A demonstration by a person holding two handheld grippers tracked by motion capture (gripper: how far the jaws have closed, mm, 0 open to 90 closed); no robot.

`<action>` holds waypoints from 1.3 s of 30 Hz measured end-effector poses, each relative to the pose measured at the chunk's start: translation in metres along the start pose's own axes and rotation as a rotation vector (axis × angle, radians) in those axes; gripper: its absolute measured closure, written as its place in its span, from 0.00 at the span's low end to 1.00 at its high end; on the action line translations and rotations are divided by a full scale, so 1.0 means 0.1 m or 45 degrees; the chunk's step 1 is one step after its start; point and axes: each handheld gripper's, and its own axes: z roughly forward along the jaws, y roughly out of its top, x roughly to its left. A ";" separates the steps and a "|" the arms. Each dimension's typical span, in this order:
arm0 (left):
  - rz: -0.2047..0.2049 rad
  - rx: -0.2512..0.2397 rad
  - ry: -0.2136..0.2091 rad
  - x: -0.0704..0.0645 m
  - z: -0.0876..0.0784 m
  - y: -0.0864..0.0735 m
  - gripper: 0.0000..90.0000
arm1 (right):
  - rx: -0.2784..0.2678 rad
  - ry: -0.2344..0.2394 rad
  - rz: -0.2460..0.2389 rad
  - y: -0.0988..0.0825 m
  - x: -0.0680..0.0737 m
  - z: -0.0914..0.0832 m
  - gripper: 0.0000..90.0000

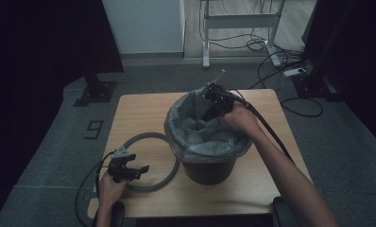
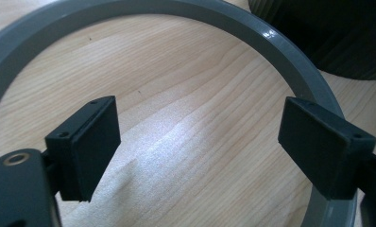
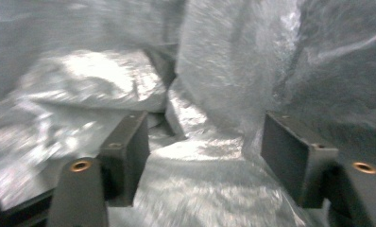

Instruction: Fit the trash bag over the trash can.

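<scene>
A black bin (image 1: 209, 170) stands mid-table, lined with a translucent grey plastic bag (image 1: 202, 135) whose edge folds over the rim. My right gripper (image 1: 209, 112) dips into the bin's mouth from the far right side, open, jaws empty. In the right gripper view the crinkled bag (image 3: 195, 85) lies just beyond the gripper (image 3: 205, 158). A grey ring (image 1: 150, 182) lies flat on the table left of the bin. My left gripper (image 1: 138, 170) hovers over the ring's near-left part, open. In the left gripper view the gripper (image 2: 200, 146) is empty, and its right jaw sits above the ring (image 2: 290, 56).
The wooden table (image 1: 143, 113) has bare room at the back left and right of the bin. The bin's ribbed black wall (image 2: 337, 33) sits just past the ring. Cables trail from both grippers. Beyond the table are a desk frame (image 1: 240, 21), floor cables and dark stands.
</scene>
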 end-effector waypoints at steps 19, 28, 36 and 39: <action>-0.008 0.167 0.089 0.10 0.11 -0.12 0.04 | -0.396 0.119 -0.054 -0.43 -0.41 -0.90 0.00; -0.010 0.179 0.043 0.15 0.16 -0.18 0.00 | -0.450 0.113 0.026 -0.90 -0.63 -1.04 0.00; 0.057 0.188 0.118 0.13 0.18 -0.20 0.00 | -0.486 0.070 0.084 -1.22 -0.76 -1.08 0.00; 0.063 0.191 0.145 0.12 0.20 -0.20 0.00 | -0.504 0.041 0.105 -1.37 -0.80 -1.06 0.00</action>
